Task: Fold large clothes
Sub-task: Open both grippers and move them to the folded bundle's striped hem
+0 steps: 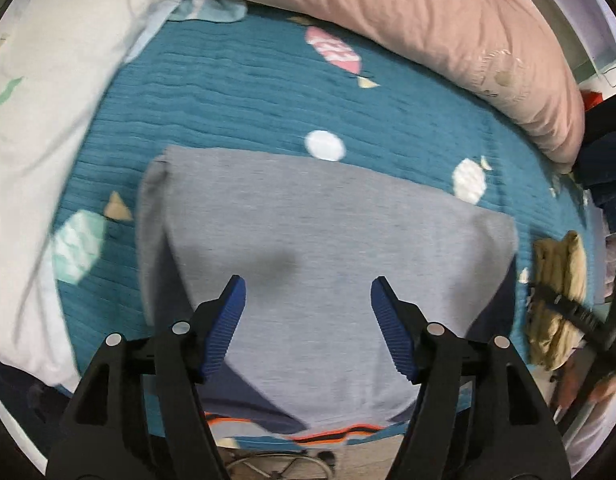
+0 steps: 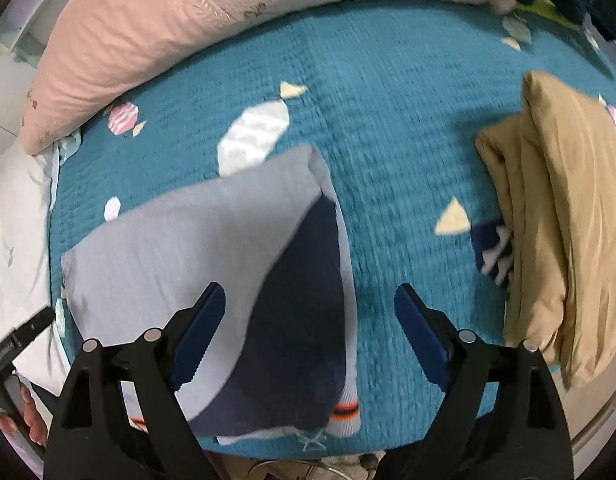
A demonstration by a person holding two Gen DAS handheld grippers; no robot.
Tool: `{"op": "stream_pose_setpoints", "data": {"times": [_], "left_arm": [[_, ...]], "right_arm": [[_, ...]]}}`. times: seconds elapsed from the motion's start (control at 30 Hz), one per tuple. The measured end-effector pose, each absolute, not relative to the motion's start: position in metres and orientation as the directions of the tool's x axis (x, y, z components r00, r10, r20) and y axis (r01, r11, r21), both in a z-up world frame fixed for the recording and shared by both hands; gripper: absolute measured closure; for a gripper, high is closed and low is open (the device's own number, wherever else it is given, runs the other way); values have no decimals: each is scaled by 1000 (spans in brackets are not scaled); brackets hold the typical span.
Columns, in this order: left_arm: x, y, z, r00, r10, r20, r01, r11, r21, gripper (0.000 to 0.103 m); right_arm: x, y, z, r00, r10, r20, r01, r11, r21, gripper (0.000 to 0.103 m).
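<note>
A grey garment with navy panels and an orange-striped cuff lies folded flat on the teal bedspread. My left gripper hovers above its near half, jaws wide open and empty. In the right wrist view the same garment lies at the left, its navy panel and striped cuff at the bed's near edge. My right gripper is open and empty above the garment's right edge.
A pink duvet lies along the far side of the bed. A white pillow is at the left. A folded tan garment lies at the right over a navy item. The bed's near edge is just below the grippers.
</note>
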State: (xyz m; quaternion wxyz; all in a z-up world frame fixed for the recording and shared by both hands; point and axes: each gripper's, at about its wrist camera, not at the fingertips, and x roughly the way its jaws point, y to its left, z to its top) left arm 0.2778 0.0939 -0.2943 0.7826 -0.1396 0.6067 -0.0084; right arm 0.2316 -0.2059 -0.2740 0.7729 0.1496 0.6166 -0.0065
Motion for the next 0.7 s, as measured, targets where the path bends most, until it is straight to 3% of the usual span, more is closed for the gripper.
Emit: {"op": "stream_pose_setpoints", "data": {"times": [0.23, 0.53, 0.6, 0.7], "left_arm": [[329, 50, -304, 196, -246, -949, -174, 944, -280, 36], [394, 19, -364, 76, -238, -968, -219, 944, -249, 39], [398, 14, -376, 75, -201, -977, -201, 956, -213, 49], [400, 9, -383, 88, -204, -975, -168, 962, -216, 60]], "right_arm": [[200, -211, -295, 237, 244, -940, 269, 914, 305, 17], [195, -212, -348, 210, 360, -909, 348, 842, 413, 17], [194, -211, -362, 194, 373, -907, 365, 831, 420, 41], [190, -210, -363, 213, 351, -912, 374, 833, 408, 49]]}}
